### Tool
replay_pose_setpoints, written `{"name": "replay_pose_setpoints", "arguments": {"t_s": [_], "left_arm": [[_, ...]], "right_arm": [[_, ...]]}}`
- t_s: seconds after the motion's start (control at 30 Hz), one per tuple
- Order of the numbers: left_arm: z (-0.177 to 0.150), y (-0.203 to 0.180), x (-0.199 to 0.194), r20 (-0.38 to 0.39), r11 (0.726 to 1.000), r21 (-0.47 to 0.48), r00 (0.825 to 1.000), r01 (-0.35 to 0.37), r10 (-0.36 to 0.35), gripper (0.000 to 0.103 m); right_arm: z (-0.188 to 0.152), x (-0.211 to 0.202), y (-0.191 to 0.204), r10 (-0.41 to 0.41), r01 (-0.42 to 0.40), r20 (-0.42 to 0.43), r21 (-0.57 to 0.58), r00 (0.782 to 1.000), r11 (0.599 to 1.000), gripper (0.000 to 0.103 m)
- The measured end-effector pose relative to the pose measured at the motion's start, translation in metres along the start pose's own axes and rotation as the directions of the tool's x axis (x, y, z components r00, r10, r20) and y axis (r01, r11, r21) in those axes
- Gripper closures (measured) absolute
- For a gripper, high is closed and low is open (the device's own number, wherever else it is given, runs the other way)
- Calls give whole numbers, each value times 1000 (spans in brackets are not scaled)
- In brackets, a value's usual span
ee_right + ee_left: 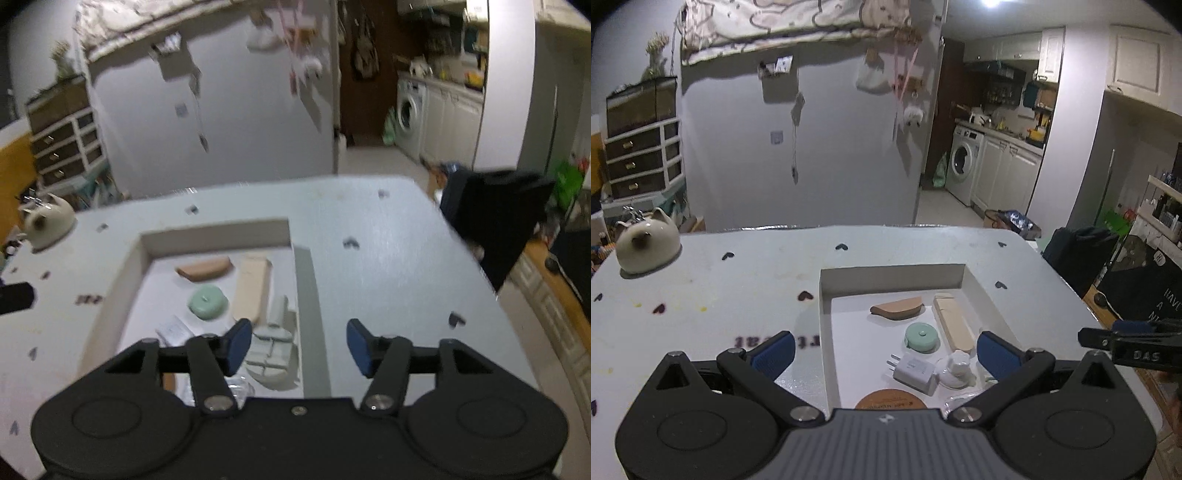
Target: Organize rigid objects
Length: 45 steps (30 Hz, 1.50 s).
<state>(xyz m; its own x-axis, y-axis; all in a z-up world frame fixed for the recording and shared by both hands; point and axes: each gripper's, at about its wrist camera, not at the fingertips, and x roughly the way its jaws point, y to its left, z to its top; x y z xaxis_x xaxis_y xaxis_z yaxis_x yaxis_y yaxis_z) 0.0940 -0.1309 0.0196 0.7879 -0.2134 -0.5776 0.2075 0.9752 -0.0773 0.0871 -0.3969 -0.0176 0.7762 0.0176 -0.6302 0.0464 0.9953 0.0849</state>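
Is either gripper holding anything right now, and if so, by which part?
Nothing is held. The left gripper and the right gripper are both open with empty jaws above the white box.

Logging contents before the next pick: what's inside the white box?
Inside the white box: tan wedge, beige block, mint round case, white plug adapter, white knob piece, cork coaster. The left gripper hides the near edge.

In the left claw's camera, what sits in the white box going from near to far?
Cork coaster → white plug adapter → mint green round case → brown half-round piece.
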Motion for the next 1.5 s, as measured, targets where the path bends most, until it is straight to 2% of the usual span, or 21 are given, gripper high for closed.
{"name": "replay_pose_setpoints", "arguments": {"t_s": [0.13,0.27,0.37,0.6,0.77,1.1,1.5], "left_arm": [[-12,-8,-25,30,1000,7,999,-27,26,0],[-22,-12,-46,58,998,17,997,-56,55,0],[-31,-13,-61,72,997,18,995,-70,68,0],[-53,-16,-86,75,995,34,993,-89,86,0],[-65,-17,-97,71,995,32,994,-90,87,0],[-74,-13,-108,81,994,9,990,-113,112,0],[-75,-13,-108,86,994,8,990,-112,111,0]], "right_arm": [[-4,-36,5,25,-23,62,-23,998,999,30],[-12,-65,11,25,-20,112,-44,993,999,19],[-21,-83,16,12,-4,143,-57,990,998,18],[-43,-111,26,4,12,178,-91,984,996,5],[-54,-122,31,-9,30,196,-104,981,994,1],[-68,-133,34,-7,33,222,-116,975,993,0],[-69,-134,34,7,19,224,-112,975,994,0]]}}
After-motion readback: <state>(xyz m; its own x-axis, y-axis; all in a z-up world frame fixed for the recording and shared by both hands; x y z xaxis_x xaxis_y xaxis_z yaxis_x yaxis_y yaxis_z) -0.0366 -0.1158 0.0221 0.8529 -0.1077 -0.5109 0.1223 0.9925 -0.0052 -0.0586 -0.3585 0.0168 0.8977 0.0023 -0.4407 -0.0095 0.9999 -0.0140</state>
